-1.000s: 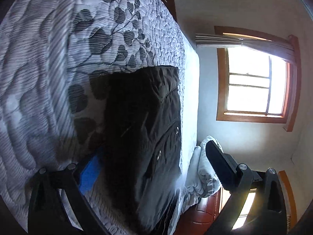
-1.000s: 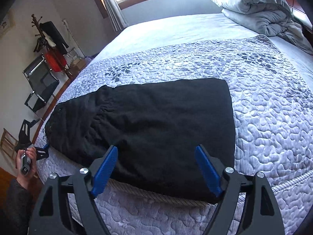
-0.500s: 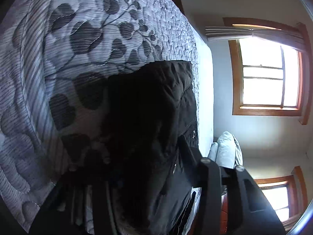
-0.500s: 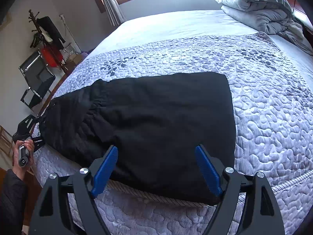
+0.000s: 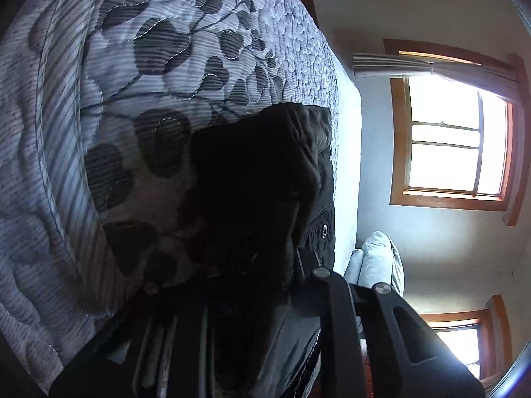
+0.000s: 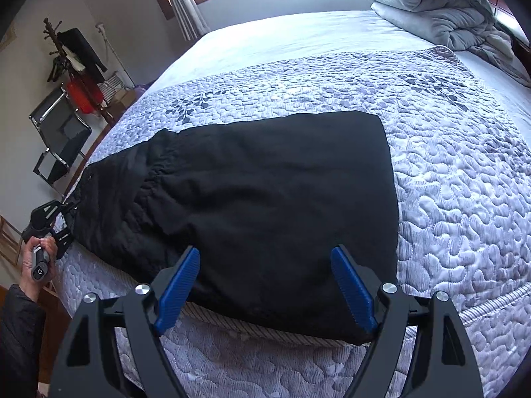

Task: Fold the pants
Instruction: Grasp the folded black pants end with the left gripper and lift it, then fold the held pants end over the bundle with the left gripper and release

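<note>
Right wrist view, read from its left edge: a hand (image 6: 41,253) at the bed's side holds the left gripper (image 6: 68,222), whose jaws have just been closing and now pinch the waist end of the black pants (image 6: 265,199), the dark cloth bunched between them. From there the pants stretch rightward across the quilted bedspread (image 6: 464,182), already doubled along their length by the look of them, with the gathered waistband toward the left and the square far end toward the right; the near edge lies along the mattress edge. Lower in the same view the right gripper (image 6: 265,285) hovers over that near edge with its blue pads (image 6: 179,285) spread wide and nothing between them, so only one end is secured. A pile of grey bedding (image 6: 438,10) sits well apart at the far right corner. To do the fold well, I judge the right jaws should come down on the near corner of the right-hand end and bite through every layer before either hand lifts. Both ends should then rise together and level, so the cloth does not drag on the quilt or slip off the bed, and edges should be matched before the cloth is let go.
</note>
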The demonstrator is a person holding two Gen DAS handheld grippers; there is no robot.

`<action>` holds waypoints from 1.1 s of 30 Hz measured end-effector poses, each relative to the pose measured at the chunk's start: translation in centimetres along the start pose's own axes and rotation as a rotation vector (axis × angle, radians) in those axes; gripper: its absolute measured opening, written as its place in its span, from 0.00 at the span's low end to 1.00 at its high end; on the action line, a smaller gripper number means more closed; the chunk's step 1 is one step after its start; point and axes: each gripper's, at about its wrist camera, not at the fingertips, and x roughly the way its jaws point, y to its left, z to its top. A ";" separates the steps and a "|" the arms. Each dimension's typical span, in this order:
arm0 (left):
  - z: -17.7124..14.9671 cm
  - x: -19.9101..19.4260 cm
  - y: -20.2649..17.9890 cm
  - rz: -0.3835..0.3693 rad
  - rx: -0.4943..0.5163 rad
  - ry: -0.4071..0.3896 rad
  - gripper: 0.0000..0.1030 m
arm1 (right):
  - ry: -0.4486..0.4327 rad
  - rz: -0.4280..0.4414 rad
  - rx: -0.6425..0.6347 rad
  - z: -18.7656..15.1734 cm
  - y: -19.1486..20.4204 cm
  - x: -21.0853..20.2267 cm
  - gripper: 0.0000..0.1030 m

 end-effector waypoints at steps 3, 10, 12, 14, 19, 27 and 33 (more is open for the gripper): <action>-0.4 -0.4 -0.6 -0.013 -0.001 -0.011 0.15 | -0.001 -0.003 0.003 0.0 -0.3 -0.2 0.80; -2.3 -1.9 -4.7 -0.066 0.102 -0.053 0.13 | -0.019 -0.003 0.029 0.0 -1.2 -1.0 0.80; -2.9 -2.2 -6.1 -0.077 0.141 -0.057 0.13 | -0.027 -0.002 0.036 -0.1 -1.4 -1.2 0.80; -4.0 -2.6 -8.1 -0.092 0.205 -0.061 0.13 | -0.033 0.005 0.047 -0.2 -1.8 -1.5 0.80; -7.2 -3.1 -12.4 -0.123 0.340 -0.052 0.14 | -0.044 0.008 0.076 -0.4 -2.7 -1.8 0.80; -13.7 -2.5 -18.0 -0.149 0.550 0.005 0.14 | -0.070 0.012 0.140 -1.0 -4.8 -2.7 0.80; -18.5 -2.1 -20.0 -0.101 0.724 0.026 0.15 | -0.081 0.015 0.183 -1.5 -6.4 -3.2 0.80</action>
